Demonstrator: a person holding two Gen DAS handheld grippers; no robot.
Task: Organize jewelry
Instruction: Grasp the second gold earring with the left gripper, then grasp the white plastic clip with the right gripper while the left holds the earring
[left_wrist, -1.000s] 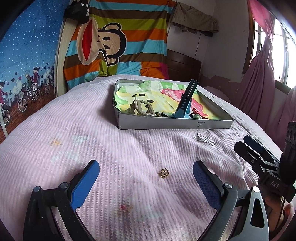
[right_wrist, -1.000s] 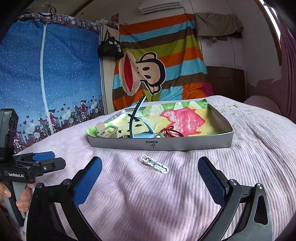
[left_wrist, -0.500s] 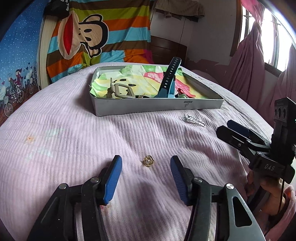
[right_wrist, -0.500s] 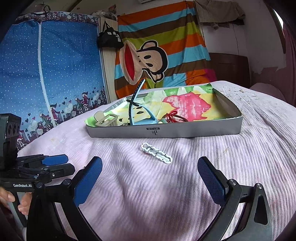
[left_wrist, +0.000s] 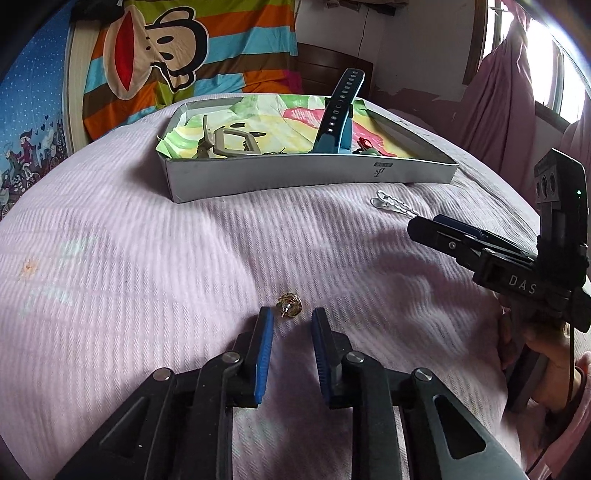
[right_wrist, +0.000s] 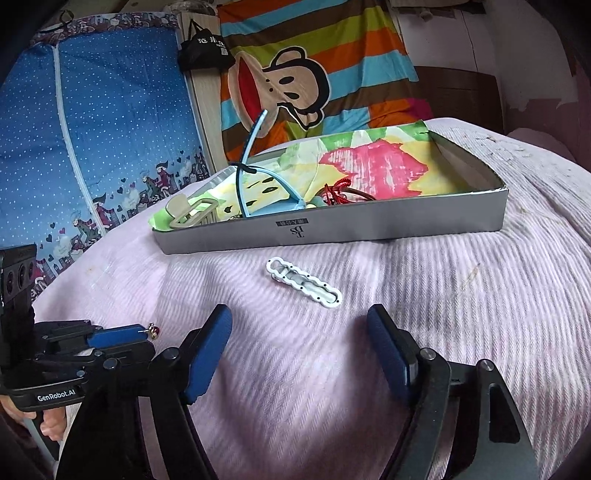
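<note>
- Left gripper, jaws just narrowed, not yet gripping: small gold earring lies on the pink bedspread, just ahead of its tips.
- Right gripper, half-closed, empty: white scalloped hair clip lies slantwise ahead.

Ribbed matt cloth bedspread is lying under the left gripper; a shiny metal earring is gleaming just beyond its fingertips.

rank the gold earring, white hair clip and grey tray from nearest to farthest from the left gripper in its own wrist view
1. Gold earring: on the pink bedspread just ahead of the left gripper fingertips, not yet pinched.
2. White hair clip: farther off to the right, lying near the tray's front corner.
3. Grey tray: farthest, straight ahead across the bed.
</note>
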